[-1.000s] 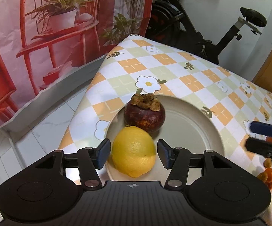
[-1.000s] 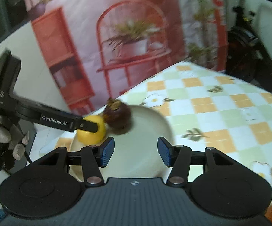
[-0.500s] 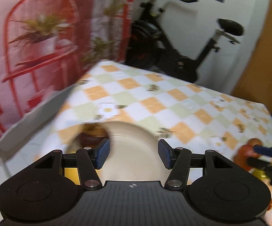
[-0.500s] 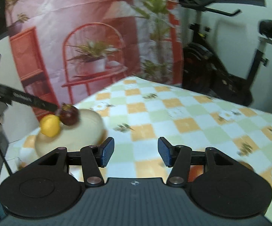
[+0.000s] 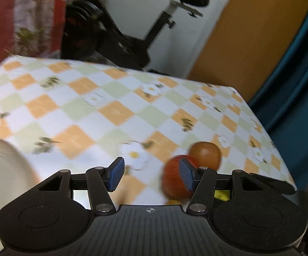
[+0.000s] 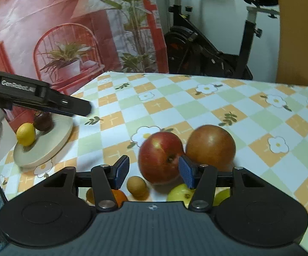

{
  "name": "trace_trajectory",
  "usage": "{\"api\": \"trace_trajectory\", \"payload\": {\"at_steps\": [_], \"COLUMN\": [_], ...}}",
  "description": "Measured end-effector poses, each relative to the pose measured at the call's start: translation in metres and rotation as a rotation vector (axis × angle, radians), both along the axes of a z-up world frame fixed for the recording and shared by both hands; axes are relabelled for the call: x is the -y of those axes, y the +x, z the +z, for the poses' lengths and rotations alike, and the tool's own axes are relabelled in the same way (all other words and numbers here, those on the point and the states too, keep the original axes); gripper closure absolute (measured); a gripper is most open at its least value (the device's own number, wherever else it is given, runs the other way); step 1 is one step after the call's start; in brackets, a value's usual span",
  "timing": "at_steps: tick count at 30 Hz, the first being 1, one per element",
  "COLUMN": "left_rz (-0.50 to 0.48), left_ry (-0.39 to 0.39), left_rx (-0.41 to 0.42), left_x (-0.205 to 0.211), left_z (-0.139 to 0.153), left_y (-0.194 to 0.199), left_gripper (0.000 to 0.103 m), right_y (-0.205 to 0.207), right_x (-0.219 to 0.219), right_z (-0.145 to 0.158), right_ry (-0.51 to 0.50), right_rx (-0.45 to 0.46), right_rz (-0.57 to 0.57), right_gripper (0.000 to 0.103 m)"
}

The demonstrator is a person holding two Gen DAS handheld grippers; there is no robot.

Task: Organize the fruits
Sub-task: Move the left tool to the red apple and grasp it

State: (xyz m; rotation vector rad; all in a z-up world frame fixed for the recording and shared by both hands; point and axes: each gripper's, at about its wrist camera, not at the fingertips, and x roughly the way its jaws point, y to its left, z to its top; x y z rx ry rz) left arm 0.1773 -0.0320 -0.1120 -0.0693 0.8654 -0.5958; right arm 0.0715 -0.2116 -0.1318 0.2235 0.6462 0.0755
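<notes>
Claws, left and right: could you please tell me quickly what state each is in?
Left claw: open, holding nothing.
Right claw: open, holding nothing; the red apple sits ahead of it.

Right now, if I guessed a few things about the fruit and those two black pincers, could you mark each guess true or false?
1. The lemon lies on the round plate. True.
2. The right gripper is clamped on the red apple. False: its jaws stand open, with the apple ahead of them and no grip.
3. A dark mangosteen shares the plate with the lemon. True.
4. The left gripper carries a fruit. False: it is open and nothing sits between its fingers.
5. The plate holds five fruits. False: only two show on it; the apple, the orange-brown round fruit and the smaller fruits lie on the checked tablecloth.
</notes>
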Motion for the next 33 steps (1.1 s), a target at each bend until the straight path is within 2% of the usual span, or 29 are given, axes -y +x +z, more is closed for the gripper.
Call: {"api": "trace_trajectory", "payload": {"at_steps": [4,9,18,21,24,33], "left_rz": [-0.025,-0.049,-0.074,-0.067,-0.059,-0.017], "left_ry": [-0.014,-0.01,0.027,0.059,0.028,-0.002], "left_rx": [-0.037,-0.072,-0.061,-0.06,-0.075,-0.079], "left_x": [0.028,0.044,0.061,0.057,0.048,0.024], "left_z": [-0.012,-0.021,-0.029,-0.033,-0.035,-0.031], "left_y": [0.003,0.008,0.012,0.014,0.018,0.024], "left_gripper": [0.044,0.044,0.044,0.043,0.042,0.041], "right_y": [0.0,0.002,0.005,0.008,0.01,0.021], "right_x": [0.009,0.014,0.013,0.013,0.013,0.006], "right_z": [-0.003,-0.005,-0.011,-0.01,-0.011,-0.013], "right_ry": [0.039,0.07,0.083,0.085,0.09,0.104], "right_rx": [-0.011,-0.017,-0.025,-0.024,-0.022,-0.031], "right_rz": [-0.011,-0.018,-0.013,-0.011,-0.011,0.013], "right_gripper": [0.048,0.047,0.047,0.047,0.047,0.044]}}
